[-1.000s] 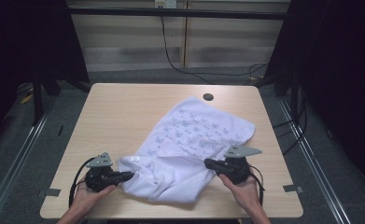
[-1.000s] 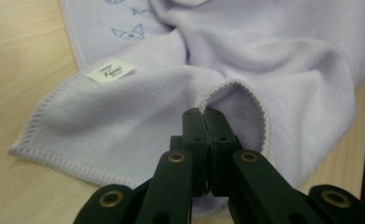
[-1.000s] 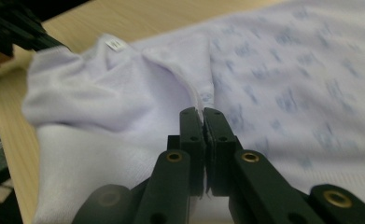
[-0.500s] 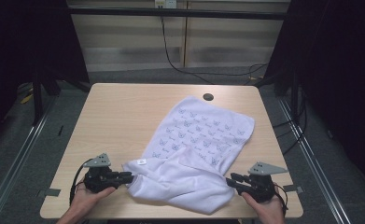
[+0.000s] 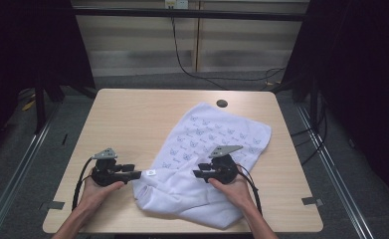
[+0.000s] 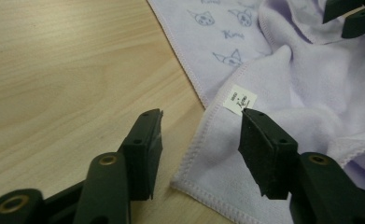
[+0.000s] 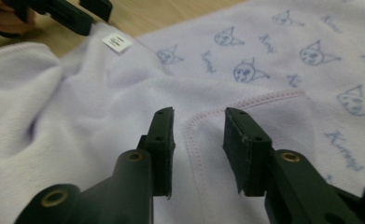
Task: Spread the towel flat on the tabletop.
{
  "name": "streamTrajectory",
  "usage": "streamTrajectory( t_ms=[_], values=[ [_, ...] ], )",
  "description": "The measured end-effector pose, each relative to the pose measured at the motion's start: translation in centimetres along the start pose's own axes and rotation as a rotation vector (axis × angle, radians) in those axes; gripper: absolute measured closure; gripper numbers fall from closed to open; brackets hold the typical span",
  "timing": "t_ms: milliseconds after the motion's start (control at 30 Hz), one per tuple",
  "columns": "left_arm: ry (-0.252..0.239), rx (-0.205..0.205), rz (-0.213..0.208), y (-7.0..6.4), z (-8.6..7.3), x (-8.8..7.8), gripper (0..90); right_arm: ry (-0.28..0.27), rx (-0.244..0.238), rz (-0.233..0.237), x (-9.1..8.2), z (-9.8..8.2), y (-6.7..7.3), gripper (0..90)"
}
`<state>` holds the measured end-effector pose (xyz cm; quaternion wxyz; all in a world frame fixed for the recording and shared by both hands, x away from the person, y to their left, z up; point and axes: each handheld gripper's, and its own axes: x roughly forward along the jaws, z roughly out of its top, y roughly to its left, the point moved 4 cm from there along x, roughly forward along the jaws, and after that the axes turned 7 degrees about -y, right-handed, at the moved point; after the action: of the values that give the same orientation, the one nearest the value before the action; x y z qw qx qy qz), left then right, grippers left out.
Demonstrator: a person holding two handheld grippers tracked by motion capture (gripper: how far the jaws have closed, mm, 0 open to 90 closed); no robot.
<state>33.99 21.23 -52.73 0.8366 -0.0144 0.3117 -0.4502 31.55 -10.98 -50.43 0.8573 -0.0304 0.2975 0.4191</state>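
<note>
Lilac cloth [image 5: 217, 159] with a cat print lies crumpled on the near right part of the table [image 5: 132, 119], the near half folded over itself. I read the step as re-gripping to fold it. Left hand-held gripper [image 5: 135, 174] has just been opening; its jaws stand wide, straddling the hemmed corner by the label [image 6: 239, 99], pads not pressing. Right hand-held gripper [image 5: 198, 174] has just been opening too; its jaws stand partly apart over the stitched corner [image 7: 203, 122], nothing pinched. I'd seat each corner deep between the pads, catch one layer only, close both together, then lift evenly to keep the edge taut.
</note>
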Motion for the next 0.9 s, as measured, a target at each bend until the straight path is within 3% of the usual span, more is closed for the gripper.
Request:
streamTrajectory(
  t_ms=[100, 200, 233, 333, 367, 433, 633, 667, 700, 800, 900],
  values=[
    [0.028, 0.018, -0.016, -0.5, -0.2, 0.4, 48.0, 0.056, -0.005, -0.019, 1.1, -0.8, 0.0, 55.3],
    [0.048, 0.045, -0.004, -0.9, -0.3, 0.6, 49.6, 0.083, -0.023, -0.035, 1.5, -1.4, 0.1, 53.1],
    [0.071, 0.034, -0.017, -1.5, -0.4, 0.5, 51.2, 0.068, -0.031, -0.057, 1.5, -1.8, 0.0, 58.6],
    [0.088, 0.091, -0.013, -2.0, -0.7, 0.5, 73.2, 0.070, -0.037, -0.105, 1.1, -1.9, -0.4, 77.8],
    [0.094, 0.093, -0.025, -2.0, -0.7, 0.6, 82.1, 0.070, -0.040, -0.118, 0.9, -2.0, -0.6, 84.1],
    [0.070, 0.072, -0.053, -2.1, -0.6, 0.3, 88.3, 0.047, -0.025, -0.123, 0.1, -2.0, -1.0, 87.5],
    [0.010, 0.038, -0.082, -2.2, 0.0, -0.4, 89.0, -0.072, 0.016, -0.158, -4.3, -1.1, -2.5, 88.3],
    [0.010, 0.038, -0.082, -2.2, 0.0, -0.4, 89.1, -0.072, 0.016, -0.158, -4.3, -1.1, -2.5, 88.3],
    [-0.008, 0.034, -0.086, -2.3, 0.2, -0.6, 89.0, -0.111, 0.031, -0.177, -6.3, -0.7, -3.1, 88.2],
    [-0.061, 0.027, -0.095, -2.6, 1.0, -1.4, 89.0, -0.183, 0.063, -0.194, -9.4, -0.3, -3.7, 88.3],
    [-0.136, 0.046, -0.110, -3.5, 2.6, -2.8, 89.1, -0.252, 0.083, -0.198, -12.6, 0.0, -3.7, 88.3]
  ],
)
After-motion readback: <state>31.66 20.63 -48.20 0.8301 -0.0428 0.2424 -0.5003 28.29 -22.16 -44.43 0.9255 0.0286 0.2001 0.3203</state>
